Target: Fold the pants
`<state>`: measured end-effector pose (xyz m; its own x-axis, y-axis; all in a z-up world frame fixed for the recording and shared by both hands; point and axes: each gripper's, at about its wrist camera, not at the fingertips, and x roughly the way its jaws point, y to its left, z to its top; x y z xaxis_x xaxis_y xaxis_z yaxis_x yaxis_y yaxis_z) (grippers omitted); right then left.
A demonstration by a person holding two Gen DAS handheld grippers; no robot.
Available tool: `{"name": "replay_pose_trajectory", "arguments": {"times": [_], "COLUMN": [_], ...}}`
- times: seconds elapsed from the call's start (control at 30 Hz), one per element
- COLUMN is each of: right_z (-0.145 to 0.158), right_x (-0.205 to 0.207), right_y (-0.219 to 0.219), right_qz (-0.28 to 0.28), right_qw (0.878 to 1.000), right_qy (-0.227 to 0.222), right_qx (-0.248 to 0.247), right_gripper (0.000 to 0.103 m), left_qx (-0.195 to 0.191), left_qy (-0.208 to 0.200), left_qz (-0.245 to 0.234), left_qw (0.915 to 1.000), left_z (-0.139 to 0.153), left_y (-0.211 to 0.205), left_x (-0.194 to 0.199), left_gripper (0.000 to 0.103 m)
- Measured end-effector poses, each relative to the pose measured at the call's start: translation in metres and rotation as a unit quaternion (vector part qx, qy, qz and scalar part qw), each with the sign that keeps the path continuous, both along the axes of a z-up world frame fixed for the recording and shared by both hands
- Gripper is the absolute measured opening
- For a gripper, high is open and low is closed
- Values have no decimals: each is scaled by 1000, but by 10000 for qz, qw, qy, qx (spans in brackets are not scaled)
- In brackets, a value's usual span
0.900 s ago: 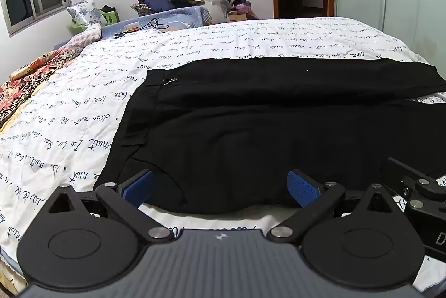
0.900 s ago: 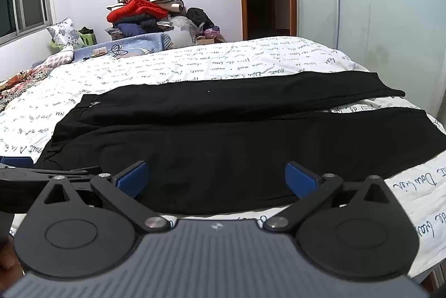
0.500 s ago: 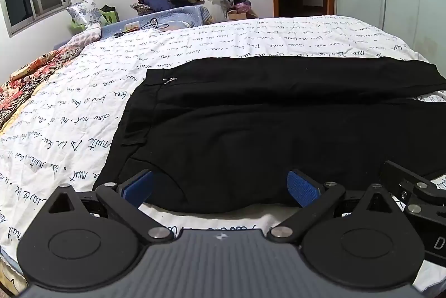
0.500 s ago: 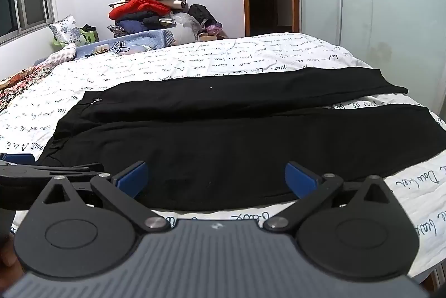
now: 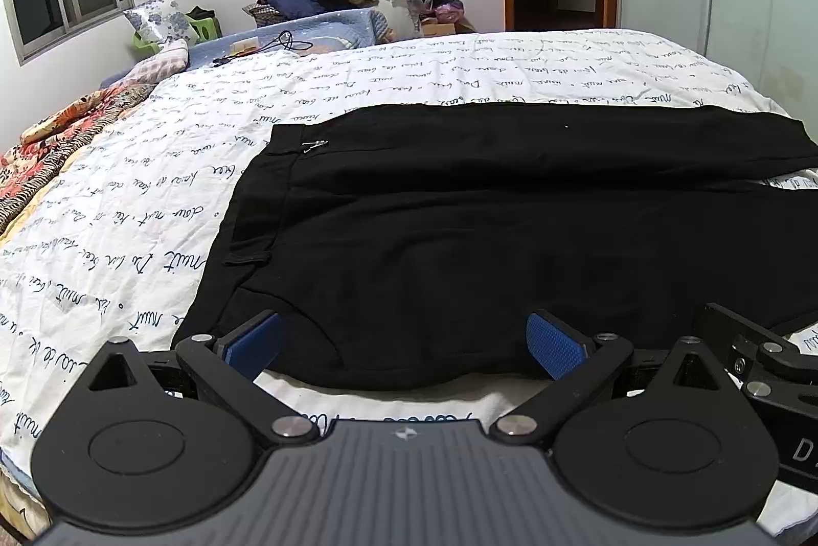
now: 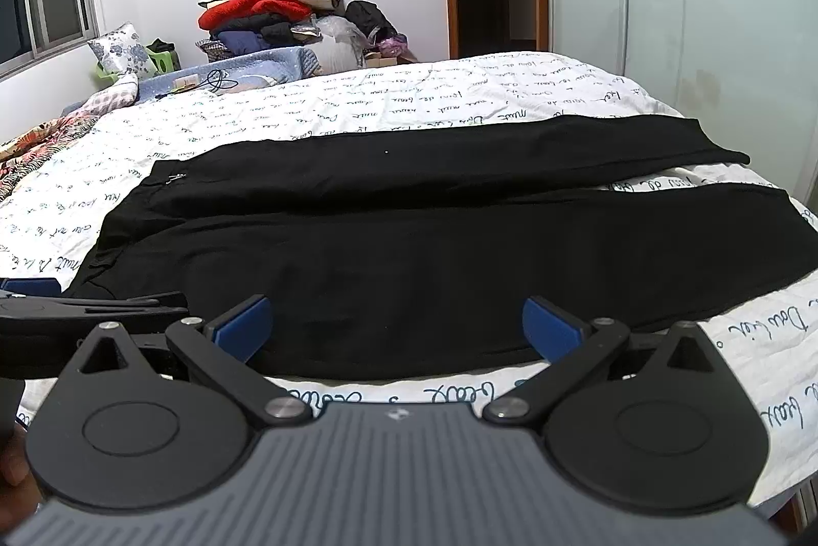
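Pants: black pants [image 5: 460,249] lie flat across the bed [image 5: 409,86], waistband to the left, the two legs running right.
Left gripper [image 5: 404,341]: jaws spread wide, nothing between them, at the pants' near edge by the waist.
Right gripper [image 6: 396,323]: jaws spread wide, empty, over the near leg's edge.
Background: clothes pile [image 6: 266,9] against the far wall.

We note black pants [image 5: 460,249]; white bedsheet [image 5: 128,239] with dark script print; blue claw pads [image 5: 554,344].
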<state>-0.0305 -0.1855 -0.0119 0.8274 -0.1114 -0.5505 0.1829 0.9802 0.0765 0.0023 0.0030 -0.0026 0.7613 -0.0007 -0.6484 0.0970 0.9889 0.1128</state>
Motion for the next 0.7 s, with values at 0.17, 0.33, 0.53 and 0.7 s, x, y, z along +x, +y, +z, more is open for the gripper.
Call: {"name": "replay_pose_trajectory", "arguments": {"times": [0.17,0.33,0.53,0.7], "right_z": [0,-1,1,1], "right_x": [1,1,-1,0], "right_y": [0,-1,-4,-4], "right_qz": [1,7,-34,-16], "right_qw": [10000,10000,10000,10000], "right_qy": [26,29,-5,40], "right_qx": [5,19,52,56], "right_gripper": [103,103,103,103], "left_qx": [13,18,19,-23], "left_qy": [24,53,66,119], "left_qz": [11,36,29,72], "left_qw": [10000,10000,10000,9999], "left_z": [1,1,1,0], "left_y": [-2,-3,-4,-1], "left_x": [1,2,3,5], "left_gripper": [102,102,102,102]}}
